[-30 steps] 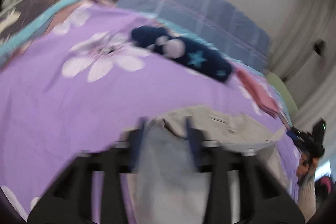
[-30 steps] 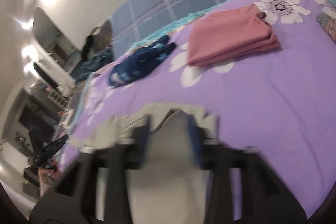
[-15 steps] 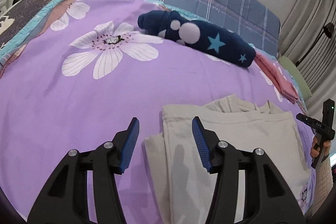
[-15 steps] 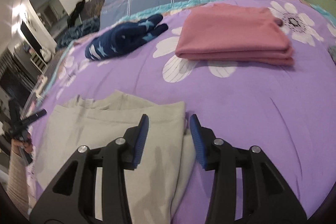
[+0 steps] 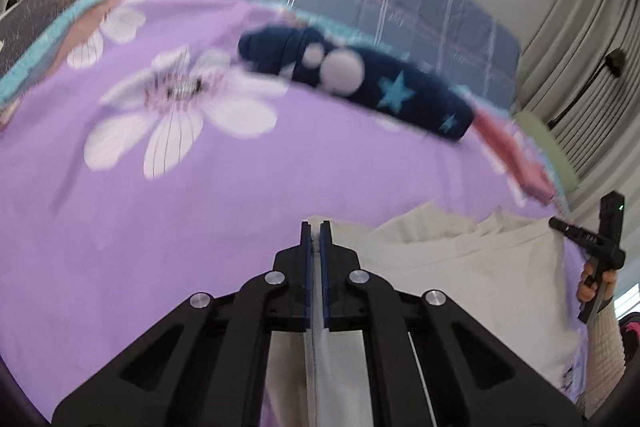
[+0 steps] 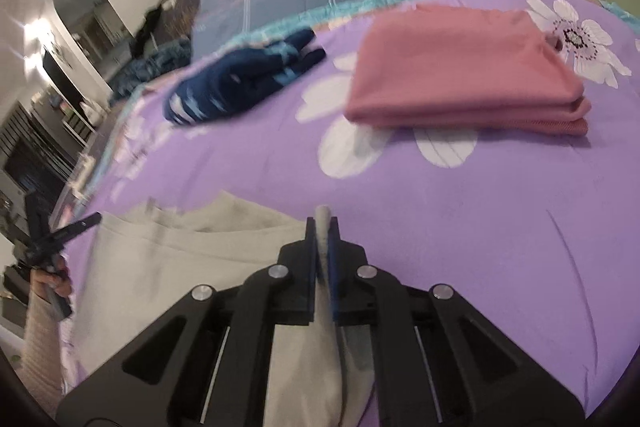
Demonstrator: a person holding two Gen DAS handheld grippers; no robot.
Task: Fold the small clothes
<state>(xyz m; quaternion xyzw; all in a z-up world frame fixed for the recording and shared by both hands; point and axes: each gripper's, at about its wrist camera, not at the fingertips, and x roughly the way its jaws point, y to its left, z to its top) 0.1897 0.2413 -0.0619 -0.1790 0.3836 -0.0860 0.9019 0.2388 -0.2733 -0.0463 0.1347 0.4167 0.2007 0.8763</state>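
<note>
Both tools had pinched the same cream garment [image 5: 460, 279], one at each of its near corners. The left tool [image 5: 315, 231] was clamped nearly shut with a thin sliver of the cloth's edge between its blue pads, and the right tool [image 6: 322, 227] was squeezed tight on a bunched ridge of fabric that poked up past its tips. The cream garment lay flat on the purple flowered bedspread [image 5: 200, 211], its far edge rumpled where a collar or hem seemed to stand up. Beyond the cream garment, further up the bed, sat a navy star-patterned piece [image 6: 240, 83], loosely rolled, and to the right of that a pink garment [image 6: 460, 75], already folded into a neat stack. From each tool's view the person's other hand could be seen at the opposite side of the cream garment. I judged the step in hand to be a fold away from the person, carrying the near edge over to the far one. To do it well, both corners would want lifting together and level, with the cloth kept lightly taut between them so that it would not sag or twist, and the release should wait until the near edge lay square on the far one.
</note>
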